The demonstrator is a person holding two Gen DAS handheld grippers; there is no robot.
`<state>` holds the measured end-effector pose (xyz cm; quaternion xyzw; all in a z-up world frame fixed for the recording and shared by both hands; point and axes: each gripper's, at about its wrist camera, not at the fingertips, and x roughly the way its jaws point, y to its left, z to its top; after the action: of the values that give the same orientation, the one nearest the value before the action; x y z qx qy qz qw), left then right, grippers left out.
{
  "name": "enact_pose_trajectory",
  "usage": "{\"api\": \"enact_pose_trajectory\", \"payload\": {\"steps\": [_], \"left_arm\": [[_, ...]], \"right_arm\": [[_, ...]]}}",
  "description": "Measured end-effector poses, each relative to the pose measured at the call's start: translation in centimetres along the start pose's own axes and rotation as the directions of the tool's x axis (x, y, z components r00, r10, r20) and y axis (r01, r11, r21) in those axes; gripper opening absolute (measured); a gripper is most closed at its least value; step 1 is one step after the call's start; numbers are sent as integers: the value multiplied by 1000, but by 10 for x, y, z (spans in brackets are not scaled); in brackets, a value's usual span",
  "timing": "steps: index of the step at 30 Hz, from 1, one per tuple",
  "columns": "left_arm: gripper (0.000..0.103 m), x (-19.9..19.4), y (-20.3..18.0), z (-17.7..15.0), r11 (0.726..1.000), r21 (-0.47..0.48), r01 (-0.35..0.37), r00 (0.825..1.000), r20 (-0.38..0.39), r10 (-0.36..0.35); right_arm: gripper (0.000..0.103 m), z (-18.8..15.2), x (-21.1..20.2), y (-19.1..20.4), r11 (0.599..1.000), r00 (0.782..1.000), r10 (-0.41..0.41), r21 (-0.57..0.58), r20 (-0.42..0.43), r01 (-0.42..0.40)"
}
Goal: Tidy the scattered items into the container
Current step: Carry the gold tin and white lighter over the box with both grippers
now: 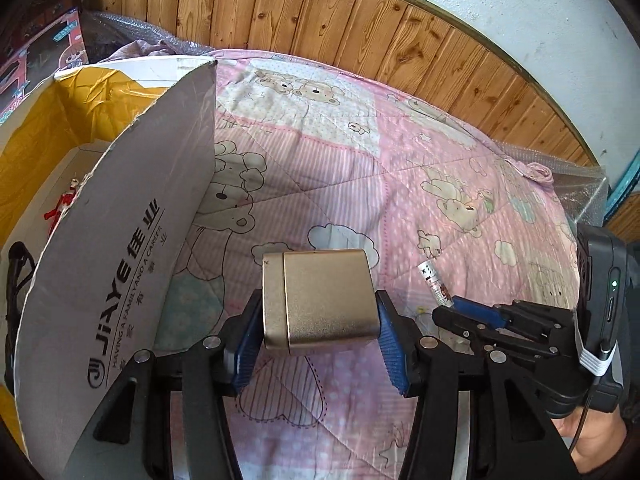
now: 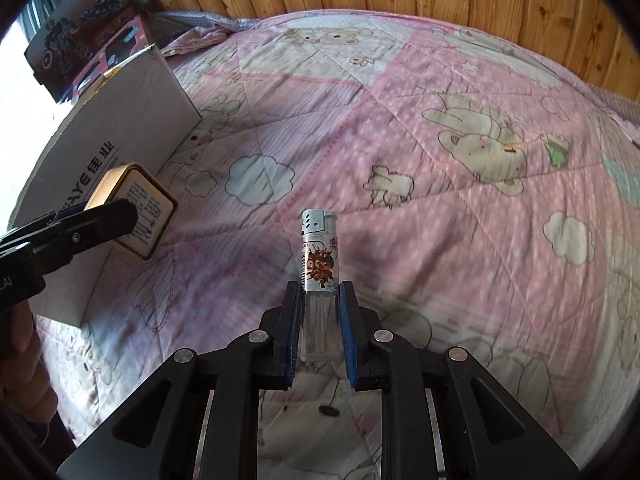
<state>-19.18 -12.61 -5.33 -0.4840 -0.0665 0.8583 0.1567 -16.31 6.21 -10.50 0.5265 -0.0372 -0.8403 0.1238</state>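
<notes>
between left fingers gold tin, lighter between right

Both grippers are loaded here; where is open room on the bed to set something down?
Open quilt runs from the lighter to the wood-panelled wall. Crowded near the cardboard box, where the gold tin hangs by its wall.

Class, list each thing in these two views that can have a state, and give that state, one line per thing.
Left claw: shut on the gold tin.
Gold tin: lidded, held off the quilt.
Right claw: shut on the lighter.
Lighter: unlit, gripped by its clear lower end.
Cardboard box: open at the top, standing on the quilt.
</notes>
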Motion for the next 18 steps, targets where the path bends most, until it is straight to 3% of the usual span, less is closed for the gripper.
{"api": "enact_pose_trajectory", "payload": {"steps": [18], "left_arm": [[54,-85,-9,-65,996,77,50,999,6,-51]], "right_arm": [[19,-78,-71,45,986,995,-21,170,98,4]]}}
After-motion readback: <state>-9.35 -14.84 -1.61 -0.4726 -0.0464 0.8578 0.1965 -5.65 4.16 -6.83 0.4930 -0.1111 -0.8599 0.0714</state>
